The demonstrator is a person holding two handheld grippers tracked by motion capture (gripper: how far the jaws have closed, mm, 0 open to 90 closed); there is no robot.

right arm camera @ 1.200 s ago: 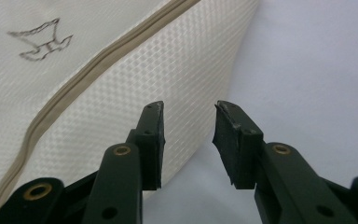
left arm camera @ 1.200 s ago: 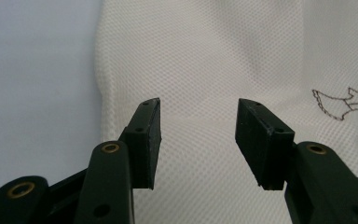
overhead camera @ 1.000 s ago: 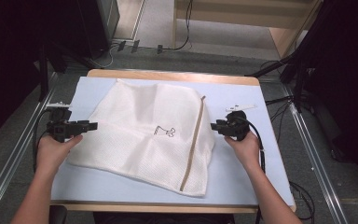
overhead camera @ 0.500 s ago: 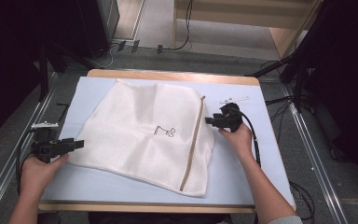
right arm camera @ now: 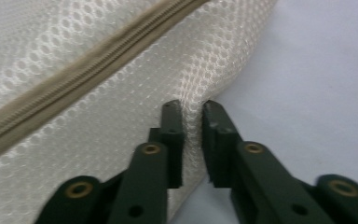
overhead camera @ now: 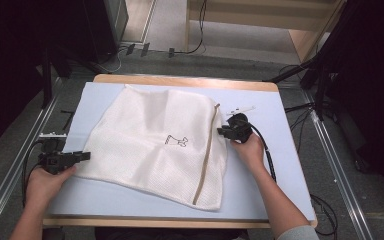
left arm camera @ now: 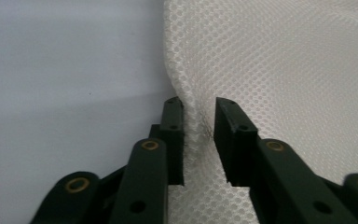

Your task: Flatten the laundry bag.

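Observation:
A white mesh bag (overhead camera: 145, 150) with a beige zipper (overhead camera: 207, 150) lies flat on the light blue table top (overhead camera: 280, 165). At the bag's near left corner, my left gripper (overhead camera: 86, 156) has its jaws closed around a raised fold of mesh (left arm camera: 199, 105). My right gripper (overhead camera: 220, 131) is at the bag's right edge, just past the zipper (right arm camera: 88, 70). Its jaws pinch the mesh rim (right arm camera: 192, 108) tightly. A small dark print (overhead camera: 177, 141) marks the bag's middle.
A small white strip (overhead camera: 242, 108) lies on the table just beyond the right gripper. The table's wooden edge (overhead camera: 180, 80) runs along the far side. Metal rails (overhead camera: 15, 165) flank the table, and cables (overhead camera: 300, 107) trail on the floor to the right.
The left gripper moved back and to the left, down to the bag's near left corner. The right gripper shifted left onto the bag's right edge. The bag stayed in place.

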